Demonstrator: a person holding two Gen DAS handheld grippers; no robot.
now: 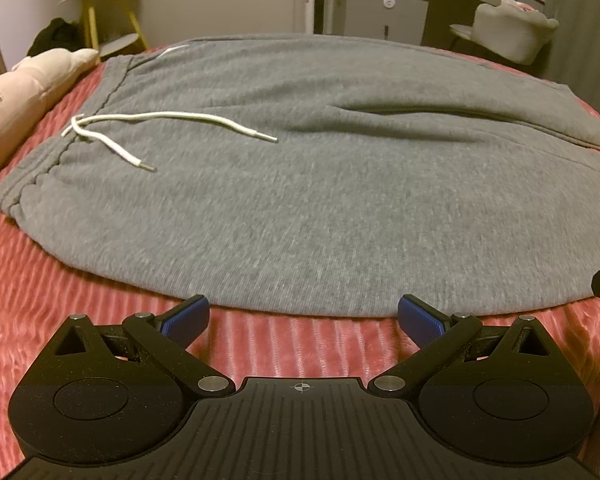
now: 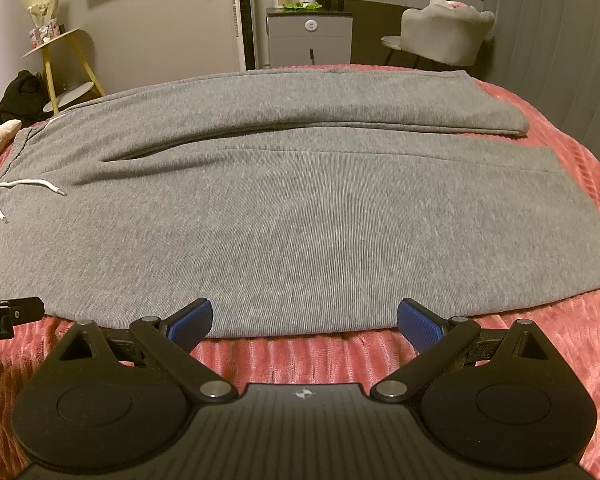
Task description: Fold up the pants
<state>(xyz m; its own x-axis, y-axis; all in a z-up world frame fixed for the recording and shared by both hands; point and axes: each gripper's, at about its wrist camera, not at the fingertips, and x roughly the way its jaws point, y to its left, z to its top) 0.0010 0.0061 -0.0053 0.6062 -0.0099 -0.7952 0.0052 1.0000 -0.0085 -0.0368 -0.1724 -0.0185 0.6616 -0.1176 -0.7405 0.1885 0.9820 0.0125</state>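
left gripper (image 1: 303, 319) and right gripper (image 2: 305, 319) gaping, empty | near hem of pants (image 2: 300, 216) | risk: pinching the bedspread (image 2: 300, 356) too

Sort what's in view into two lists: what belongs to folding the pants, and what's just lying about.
Belongs to the job:
grey pants, spread flat
white drawstring
pink bedspread beneath them
left gripper, open at the near edge
right gripper, open at the near edge

Just lying about:
pink pillow
yellow side table
grey chair
grey cabinet
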